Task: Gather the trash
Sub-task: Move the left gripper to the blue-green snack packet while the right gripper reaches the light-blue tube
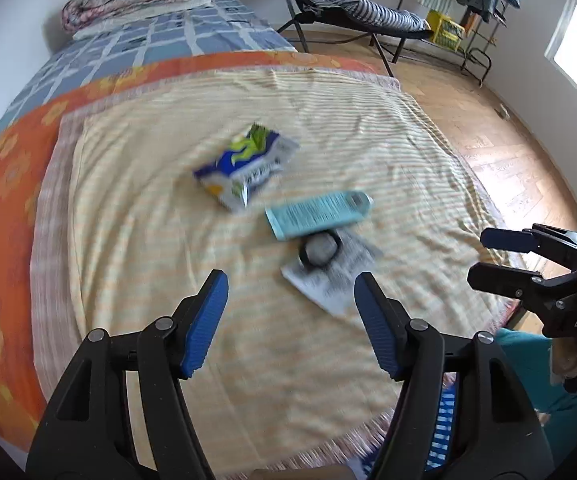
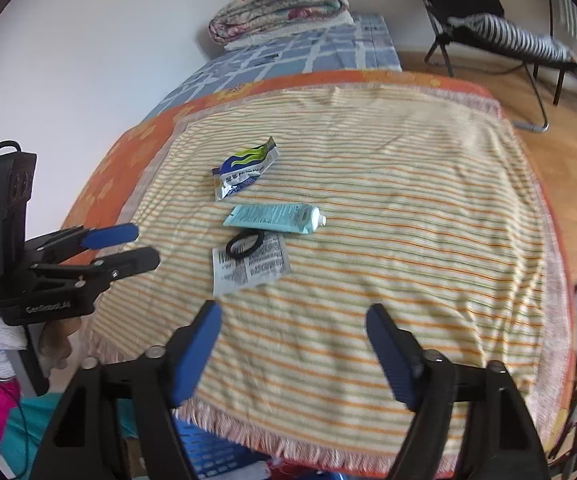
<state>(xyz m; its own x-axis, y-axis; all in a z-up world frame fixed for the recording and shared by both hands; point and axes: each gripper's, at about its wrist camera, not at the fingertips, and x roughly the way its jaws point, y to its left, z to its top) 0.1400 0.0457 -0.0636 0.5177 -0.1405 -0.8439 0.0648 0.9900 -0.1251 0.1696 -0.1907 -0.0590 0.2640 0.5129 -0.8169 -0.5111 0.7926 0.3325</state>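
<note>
Items on the striped cloth, centre of the right wrist view:
- Snack wrapper, blue, green and white, crumpled, upper middle of the group.
- Tube, pale blue with a white cap, lying flat just below the wrapper, apart from it.
- Black ring, just below the tube, resting on the upper left corner of the paper.
- Printed paper, grey-white, lowest of the group.

The left wrist view shows the same four things, blurred; there the ring looks to have something grey inside it, though the smear makes that uncertain.

Progress: nothing appears collected. All four pieces lie on the cloth, untouched. A blue slatted basket shows at the lower edge under the cloth's fringe; whether it is the bin for the trash cannot be told. By this judgement the whole task remains.

Jaws:
- Left gripper: released, standing moderately wide, nothing between the pads; short of the paper, touching nothing.
- Right gripper: likewise released and empty, well apart, hovering over bare cloth below the paper.
</note>
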